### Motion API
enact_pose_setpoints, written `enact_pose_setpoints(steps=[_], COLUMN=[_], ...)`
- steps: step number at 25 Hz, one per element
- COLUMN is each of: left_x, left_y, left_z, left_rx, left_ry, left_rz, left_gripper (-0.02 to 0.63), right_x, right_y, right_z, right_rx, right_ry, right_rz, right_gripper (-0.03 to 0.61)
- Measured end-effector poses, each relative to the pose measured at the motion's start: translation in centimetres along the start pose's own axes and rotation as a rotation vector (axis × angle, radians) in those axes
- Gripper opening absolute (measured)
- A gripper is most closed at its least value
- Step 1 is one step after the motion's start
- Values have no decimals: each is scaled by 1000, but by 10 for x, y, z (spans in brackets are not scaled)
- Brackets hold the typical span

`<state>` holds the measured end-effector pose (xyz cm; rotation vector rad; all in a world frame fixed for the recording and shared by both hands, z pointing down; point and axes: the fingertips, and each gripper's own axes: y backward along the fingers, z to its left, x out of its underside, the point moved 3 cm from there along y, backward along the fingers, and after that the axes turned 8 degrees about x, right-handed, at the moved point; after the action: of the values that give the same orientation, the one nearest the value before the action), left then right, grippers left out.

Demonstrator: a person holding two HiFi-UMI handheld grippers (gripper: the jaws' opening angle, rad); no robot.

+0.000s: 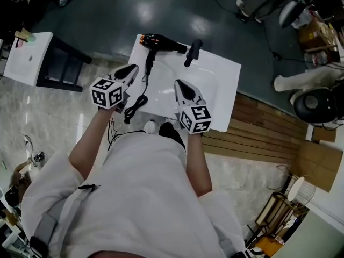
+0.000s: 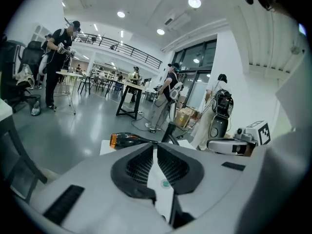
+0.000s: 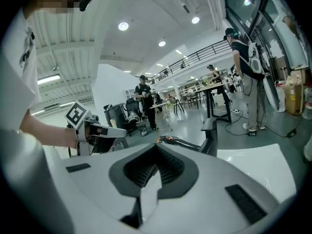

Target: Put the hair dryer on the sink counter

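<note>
Head view: one dryer [image 1: 161, 43] lies across the table's [image 1: 220, 82] far edge, orange end left, handle toward the person. Two grippers, left [image 1: 131, 68] and right [image 1: 178, 83], hover nearer.
Left gripper view: jaws together, empty.
Right gripper view: jaws together, empty.

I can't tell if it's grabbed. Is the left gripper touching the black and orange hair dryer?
Apart. Head view shows bare white sink counter between the left gripper and the black and orange hair dryer.
</note>
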<state>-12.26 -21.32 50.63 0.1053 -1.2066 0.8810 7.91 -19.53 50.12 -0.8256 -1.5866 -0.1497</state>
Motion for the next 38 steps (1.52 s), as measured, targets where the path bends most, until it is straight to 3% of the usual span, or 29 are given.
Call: enact_pose_setpoints(steps=[5, 21, 38], left_x=[-1, 9, 12], left_y=[13, 55, 65], left_z=[-11, -55, -83], left_rx=[44, 195, 166], left_ry=[-31, -52, -105], left_rz=[-17, -76, -118], left_gripper=[5, 3, 3], right_x=[-8, -12, -29], right_y=[20, 76, 102], right_z=[12, 49, 50], right_rx=[47, 127, 72], right_ry=[1, 31, 73], right_rz=[-48, -150, -204], right_gripper=[8, 8, 8])
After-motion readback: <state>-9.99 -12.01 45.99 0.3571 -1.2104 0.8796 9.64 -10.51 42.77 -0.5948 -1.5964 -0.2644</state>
